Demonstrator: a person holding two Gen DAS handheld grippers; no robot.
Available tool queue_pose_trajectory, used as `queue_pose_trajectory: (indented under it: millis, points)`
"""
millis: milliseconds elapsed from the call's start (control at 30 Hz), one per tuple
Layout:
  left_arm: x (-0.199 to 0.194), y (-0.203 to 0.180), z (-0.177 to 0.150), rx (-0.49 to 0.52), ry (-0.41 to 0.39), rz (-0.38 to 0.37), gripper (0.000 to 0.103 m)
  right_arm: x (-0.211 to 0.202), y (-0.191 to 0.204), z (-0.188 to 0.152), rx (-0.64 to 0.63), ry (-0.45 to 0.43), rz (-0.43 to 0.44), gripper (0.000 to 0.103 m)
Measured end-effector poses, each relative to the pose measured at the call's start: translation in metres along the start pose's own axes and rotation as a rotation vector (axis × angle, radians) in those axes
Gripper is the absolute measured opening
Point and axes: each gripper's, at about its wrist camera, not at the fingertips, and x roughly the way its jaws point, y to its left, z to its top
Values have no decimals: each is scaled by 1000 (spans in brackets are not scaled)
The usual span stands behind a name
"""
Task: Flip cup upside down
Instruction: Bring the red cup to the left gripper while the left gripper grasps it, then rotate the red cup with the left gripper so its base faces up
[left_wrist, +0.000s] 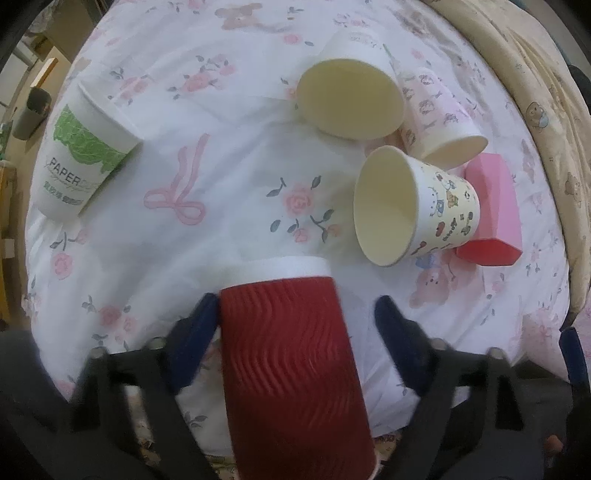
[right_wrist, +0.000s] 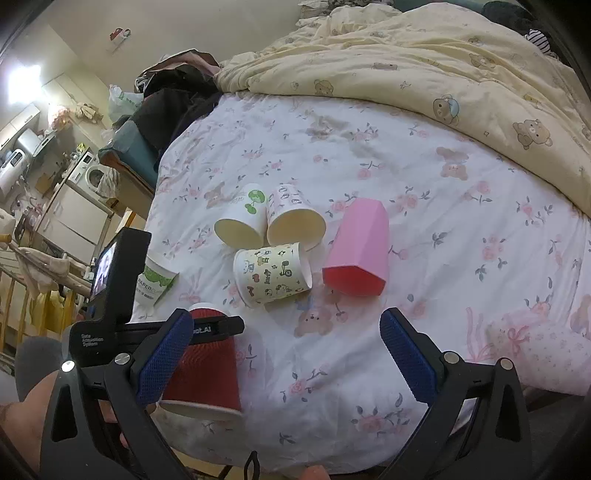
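Risk of slip: ribbed red paper cup (left_wrist: 291, 362) sits base-up between left tongs (left_wrist: 295, 314), only one blue pad (left_wrist: 195, 332) touching, other clear, so likely tipping onto floral sheet (left_wrist: 229, 184) ahead; right tongs (right_wrist: 284, 354) spread wide, holding nothing.

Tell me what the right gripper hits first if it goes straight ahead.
Probably the cartoon cup lying on the bed; the open right gripper has only bare sheet before it. Depth is unclear.
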Motion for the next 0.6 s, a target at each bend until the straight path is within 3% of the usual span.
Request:
queue_pose_trajectory:
  millis: [67,167,267,600]
  points:
    - [0,-2,0,12,0,7,62,0,0,0,-2,-2,0,103]
    - [-1,-3,0,23,-14,16,61,1,0,0,0,-1,0,103]
    - [-10,-1,1,32,-36,-21,61,1,1,0,-5,0,-1,103]
    - [-85,30,7,69,-222,-70,61,6,11,2,-31,1,8,103]
